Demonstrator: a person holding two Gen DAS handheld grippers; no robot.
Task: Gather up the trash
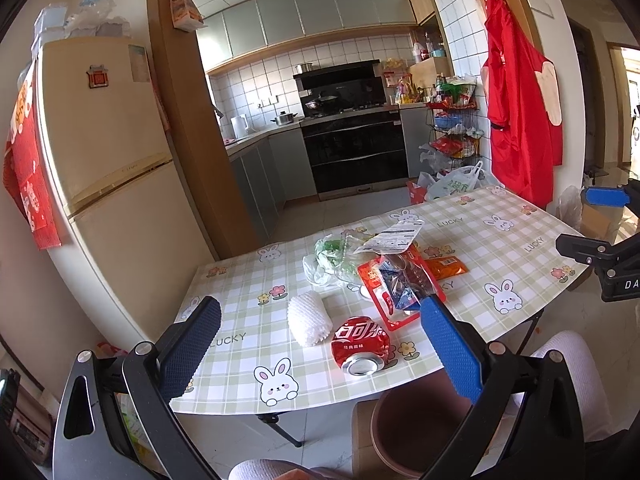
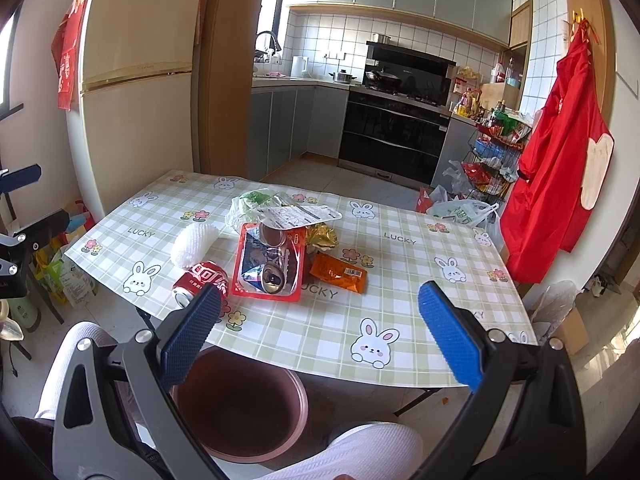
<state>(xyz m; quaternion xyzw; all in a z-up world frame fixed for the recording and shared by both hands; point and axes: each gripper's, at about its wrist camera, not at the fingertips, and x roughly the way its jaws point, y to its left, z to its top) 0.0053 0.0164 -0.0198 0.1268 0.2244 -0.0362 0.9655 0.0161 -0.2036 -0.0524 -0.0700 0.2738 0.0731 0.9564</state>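
Observation:
Trash lies on a table with a green checked rabbit cloth [image 1: 500, 248] [image 2: 400, 280]. There is a crushed red cola can [image 1: 361, 345] [image 2: 204, 278], a white foam net sleeve [image 1: 309, 317] [image 2: 194, 245], a red plastic tray [image 1: 396, 284] [image 2: 269, 264] with cans and wrappers in it, an orange snack packet [image 1: 445, 267] [image 2: 340, 273], a clear bag with greens [image 1: 330, 258] [image 2: 250, 204] and a white label sheet [image 1: 394, 237] [image 2: 298, 216]. My left gripper [image 1: 320, 344] is open above the table's near edge, over the foam sleeve and can. My right gripper [image 2: 320, 332] is open and empty before the table's front edge.
A brown round bin [image 2: 240, 404] [image 1: 404, 432] stands on the floor under the table's front edge, between the person's white-clad knees. A cream fridge [image 1: 112, 152] stands at the left. Bags and a wire rack [image 2: 492, 164] stand behind the table, and a red apron [image 2: 560, 168] hangs at the right.

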